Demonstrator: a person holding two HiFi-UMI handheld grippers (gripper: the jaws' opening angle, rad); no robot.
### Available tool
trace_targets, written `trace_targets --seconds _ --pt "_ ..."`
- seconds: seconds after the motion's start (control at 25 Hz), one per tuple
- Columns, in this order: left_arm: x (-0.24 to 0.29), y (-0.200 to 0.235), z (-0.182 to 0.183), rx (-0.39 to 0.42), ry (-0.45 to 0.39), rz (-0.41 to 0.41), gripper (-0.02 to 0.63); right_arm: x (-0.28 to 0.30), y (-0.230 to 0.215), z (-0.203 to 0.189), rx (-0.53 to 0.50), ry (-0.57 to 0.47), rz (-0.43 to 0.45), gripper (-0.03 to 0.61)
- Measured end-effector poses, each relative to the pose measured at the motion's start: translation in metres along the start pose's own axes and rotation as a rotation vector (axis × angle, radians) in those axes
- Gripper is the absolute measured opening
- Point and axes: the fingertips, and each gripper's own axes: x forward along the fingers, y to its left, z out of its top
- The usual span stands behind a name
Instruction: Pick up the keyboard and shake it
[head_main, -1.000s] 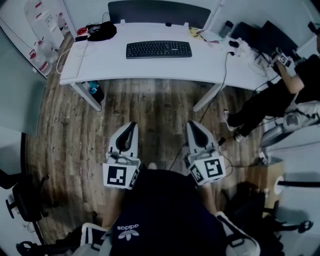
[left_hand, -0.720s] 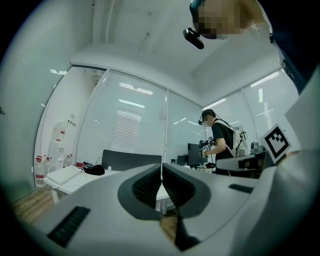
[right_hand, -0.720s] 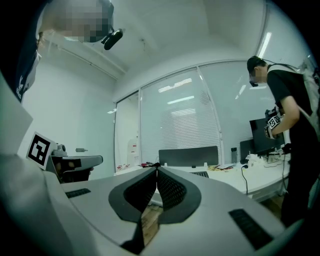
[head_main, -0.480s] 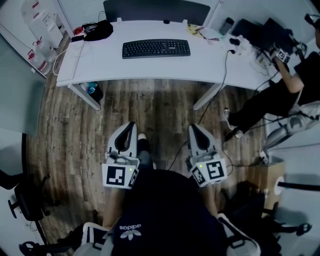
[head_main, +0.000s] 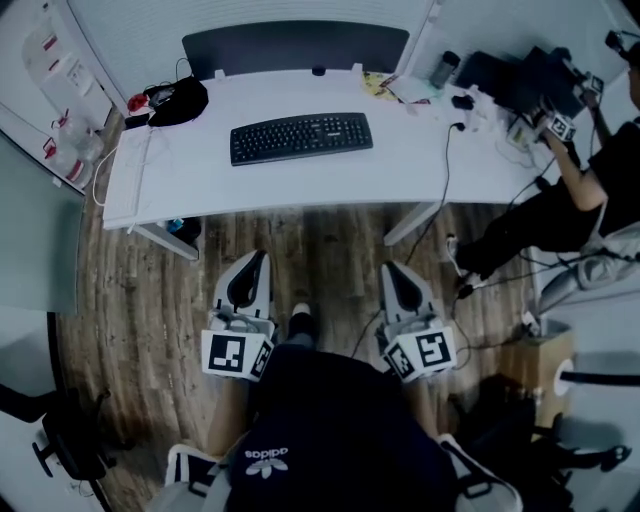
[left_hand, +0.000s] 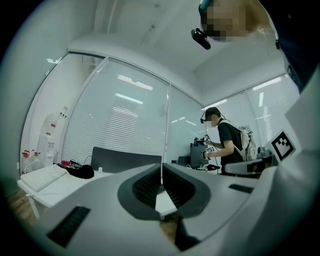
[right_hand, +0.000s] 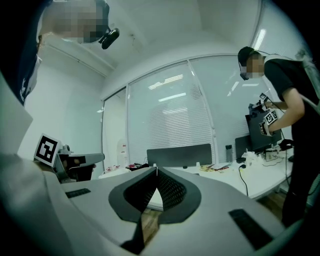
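Head view looks down on a black keyboard (head_main: 301, 137), long and flat, with many small keys. It lies near the middle of a white table (head_main: 200, 180). Its long side runs almost along the table's front edge, a bit tilted, and it sits back from that edge. Bare white table lies all round it, so no other thing touches it. A black bag (head_main: 178, 100) rests near the table's back left corner, well apart from the keyboard. A thin black cable (head_main: 447, 165) runs across the right side of the table and hangs over the front edge. The left tongs (head_main: 256, 262) and the right tongs (head_main: 393, 272) are side by side over the brown wood floor (head_main: 320, 240). Both point at the table and are well apart from its front edge, with open floor in between. Both tongs are closed tight with nothing in them. Another person (head_main: 570, 190) is off to the right, past the table's end.
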Motion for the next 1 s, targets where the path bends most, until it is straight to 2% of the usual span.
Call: trace_targets --seconds 0.24,0.4,0.84,1.0 --pt "0.07 0.033 0.005 -0.018 0.019 -0.035 0.011 0.053 -0.037 0.019 -0.016 -0.001 -0.052 0.005" --pt "0.097 0.052 0.001 -0.026 0.03 -0.041 0.011 0.084 -0.046 0.02 -0.013 0.006 -0.059 0.005" --pt "0.112 0.086 -0.018 -0.039 0.09 -0.003 0.011 0.132 -0.052 0.004 0.008 0.05 -0.075 0.006" --pt "0.109 0.098 -0.026 -0.03 0.106 0.032 0.011 0.143 -0.049 0.002 -0.023 0.065 -0.069 0.006"
